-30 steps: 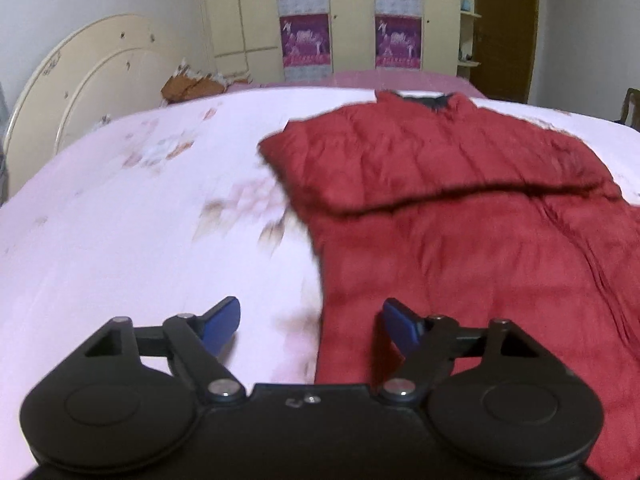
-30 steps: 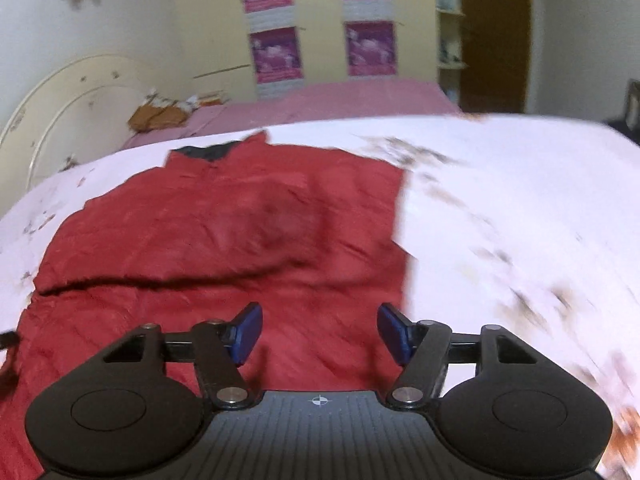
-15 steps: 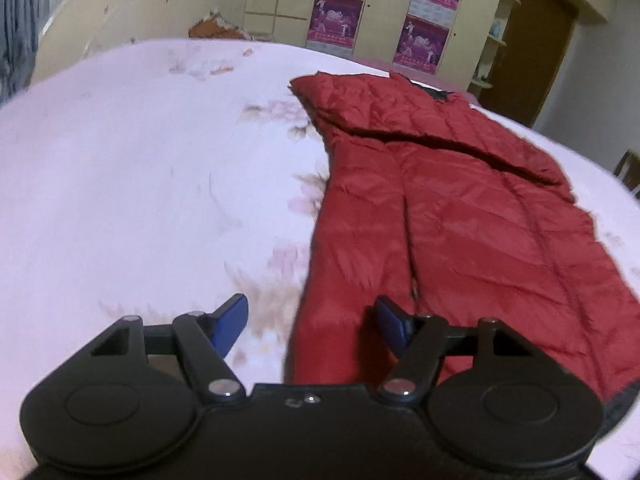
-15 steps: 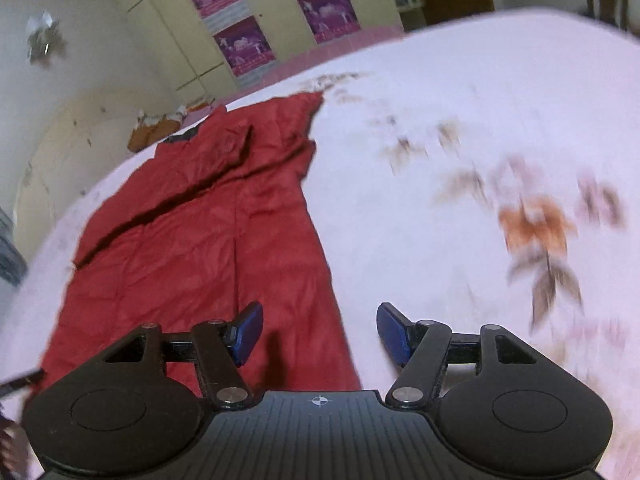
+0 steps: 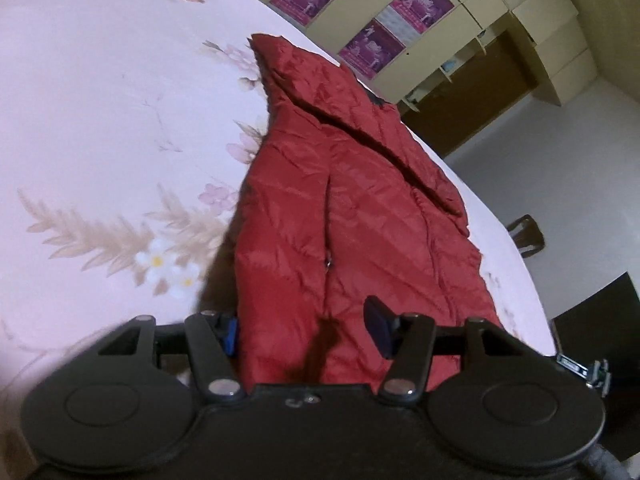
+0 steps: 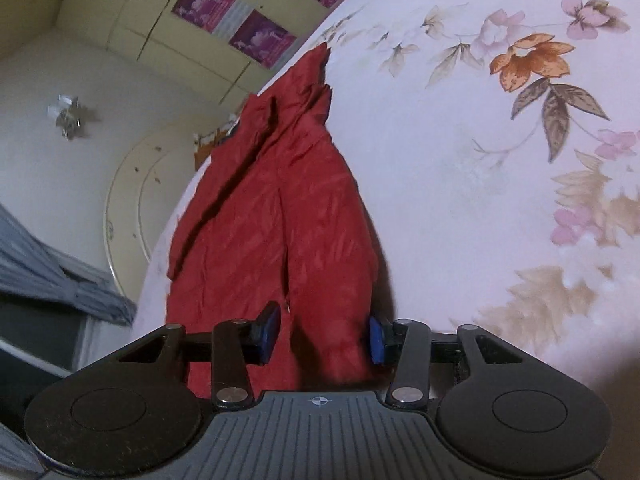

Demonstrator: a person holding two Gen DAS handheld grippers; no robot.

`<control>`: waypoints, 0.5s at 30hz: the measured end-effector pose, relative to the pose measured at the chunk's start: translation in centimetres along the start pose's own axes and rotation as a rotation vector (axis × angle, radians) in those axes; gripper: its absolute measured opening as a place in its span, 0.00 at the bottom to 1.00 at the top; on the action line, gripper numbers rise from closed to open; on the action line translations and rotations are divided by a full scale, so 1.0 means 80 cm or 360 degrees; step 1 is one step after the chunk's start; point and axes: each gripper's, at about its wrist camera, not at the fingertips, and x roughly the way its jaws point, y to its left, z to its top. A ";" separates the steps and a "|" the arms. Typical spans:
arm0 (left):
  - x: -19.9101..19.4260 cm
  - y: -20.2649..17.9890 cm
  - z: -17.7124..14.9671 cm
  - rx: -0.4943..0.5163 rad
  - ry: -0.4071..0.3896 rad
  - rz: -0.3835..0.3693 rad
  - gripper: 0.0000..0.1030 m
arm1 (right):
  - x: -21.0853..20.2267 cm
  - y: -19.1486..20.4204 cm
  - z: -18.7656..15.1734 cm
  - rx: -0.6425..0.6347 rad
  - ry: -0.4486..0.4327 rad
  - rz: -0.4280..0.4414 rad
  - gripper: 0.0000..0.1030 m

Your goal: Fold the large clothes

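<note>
Nearest the left gripper (image 5: pixel 306 330), the hem corner of the red jacket (image 5: pixel 352 216) now lies between its blue pads, and the jaws are closing at about half width; a second ago they stood wider with only the jacket's edge near one pad, so the hand has swung in and rolled to straddle the cloth; whether the pads press yet I cannot tell. The right gripper (image 6: pixel 322 332) shows the same: the opposite hem corner of the jacket (image 6: pixel 276 216) sits between its pads, jaws narrowing, where earlier they were wide above the cloth's flat middle. Ahead of both grippers the jacket runs away across the floral bedsheet (image 5: pixel 100 120), sleeves already folded across the chest, collar farthest off. Beyond that stand the cupboards with purple posters (image 5: pixel 372 44). Judged from this, both hands are taking the bottom edge, probably to carry it toward the collar.
</note>
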 end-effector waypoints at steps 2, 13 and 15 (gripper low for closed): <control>0.005 -0.005 0.003 0.0034 0.0012 0.0013 0.53 | 0.004 0.002 0.006 -0.0016 -0.0016 -0.0014 0.43; 0.004 -0.015 -0.012 0.0105 -0.0083 0.0205 0.22 | 0.012 0.021 -0.007 -0.0302 0.0069 -0.0161 0.16; 0.004 -0.012 -0.010 0.0086 -0.0099 0.0221 0.11 | 0.011 0.019 -0.013 -0.0314 0.0046 -0.0163 0.11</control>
